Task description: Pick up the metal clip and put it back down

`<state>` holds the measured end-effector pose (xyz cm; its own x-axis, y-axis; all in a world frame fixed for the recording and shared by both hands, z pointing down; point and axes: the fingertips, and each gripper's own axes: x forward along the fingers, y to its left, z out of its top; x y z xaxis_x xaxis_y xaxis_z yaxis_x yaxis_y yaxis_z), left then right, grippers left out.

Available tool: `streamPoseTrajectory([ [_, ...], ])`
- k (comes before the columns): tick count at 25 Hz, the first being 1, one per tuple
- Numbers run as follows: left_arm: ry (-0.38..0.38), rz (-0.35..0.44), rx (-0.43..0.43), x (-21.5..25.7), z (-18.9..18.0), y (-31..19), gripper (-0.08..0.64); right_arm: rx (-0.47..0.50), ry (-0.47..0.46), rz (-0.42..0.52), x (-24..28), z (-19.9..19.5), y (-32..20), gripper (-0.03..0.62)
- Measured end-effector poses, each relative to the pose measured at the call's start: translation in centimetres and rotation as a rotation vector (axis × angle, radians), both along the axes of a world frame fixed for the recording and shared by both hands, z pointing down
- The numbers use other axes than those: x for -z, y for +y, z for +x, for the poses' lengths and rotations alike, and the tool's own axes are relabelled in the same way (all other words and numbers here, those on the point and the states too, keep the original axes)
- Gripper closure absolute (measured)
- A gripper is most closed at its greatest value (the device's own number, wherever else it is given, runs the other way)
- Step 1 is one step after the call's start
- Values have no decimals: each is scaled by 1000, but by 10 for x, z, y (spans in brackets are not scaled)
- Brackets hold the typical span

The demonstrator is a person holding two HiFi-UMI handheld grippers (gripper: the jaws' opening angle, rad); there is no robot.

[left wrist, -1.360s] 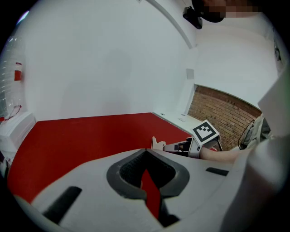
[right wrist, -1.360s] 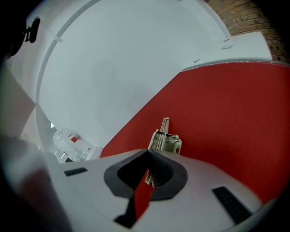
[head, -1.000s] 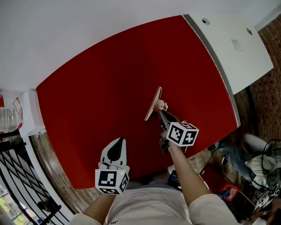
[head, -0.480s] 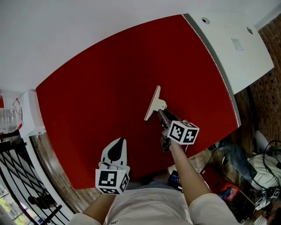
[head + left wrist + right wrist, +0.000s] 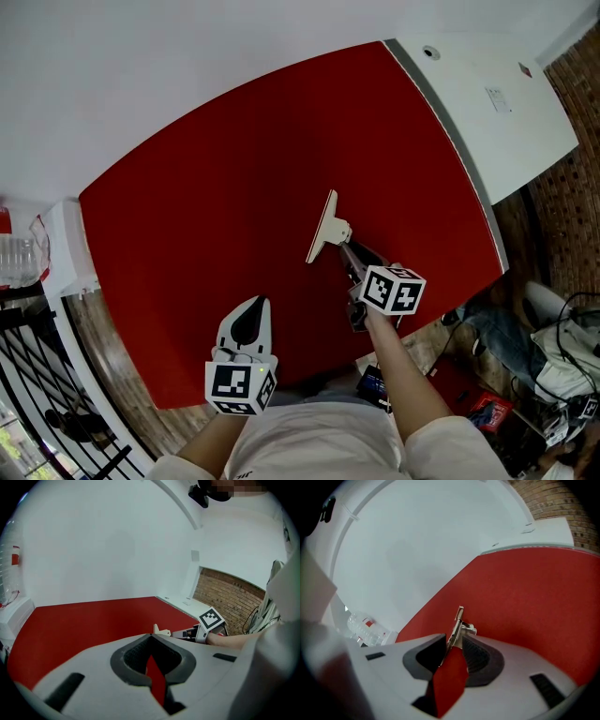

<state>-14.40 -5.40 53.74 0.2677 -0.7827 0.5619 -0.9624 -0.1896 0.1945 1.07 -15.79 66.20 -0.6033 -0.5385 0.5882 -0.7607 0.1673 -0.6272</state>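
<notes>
The metal clip point(image 5: 323, 228) is a pale flat plate with a small handle, and it rests on the red table point(image 5: 206, 197) near the middle. My right gripper point(image 5: 346, 247) is right behind it. Its jaws have just been opening, and the clip's handle point(image 5: 458, 625) stands between the parted pads, close to the right one. My left gripper point(image 5: 252, 302) hovers over the table's near edge with nothing in it, tips together. From the left gripper view the clip point(image 5: 161, 631) and the right gripper point(image 5: 185, 633) show beyond the left gripper point(image 5: 150, 637).
A white counter point(image 5: 497, 103) borders the table's right side. A white ledge with a clear bottle point(image 5: 17, 255) is at the far left. Bags and cables lie on the floor at the lower right point(image 5: 553, 356). A white wall runs behind the table.
The right gripper's jaws have parted from their grip on the clip's handle. The clip stays on the table in about the same spot. The left gripper has not moved.
</notes>
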Motion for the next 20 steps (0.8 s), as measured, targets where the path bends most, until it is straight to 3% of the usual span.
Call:
streamPoseTrajectory([
  [10,1,61,-16,32,11,4,555,0,21,97,65,17,19,525],
  [14,5,101,-11,54,12,9,555,5,54,184,110,21,29,579],
  [20,19,172,-8,91,13,21,555,54,61,318,177,16,59,587],
])
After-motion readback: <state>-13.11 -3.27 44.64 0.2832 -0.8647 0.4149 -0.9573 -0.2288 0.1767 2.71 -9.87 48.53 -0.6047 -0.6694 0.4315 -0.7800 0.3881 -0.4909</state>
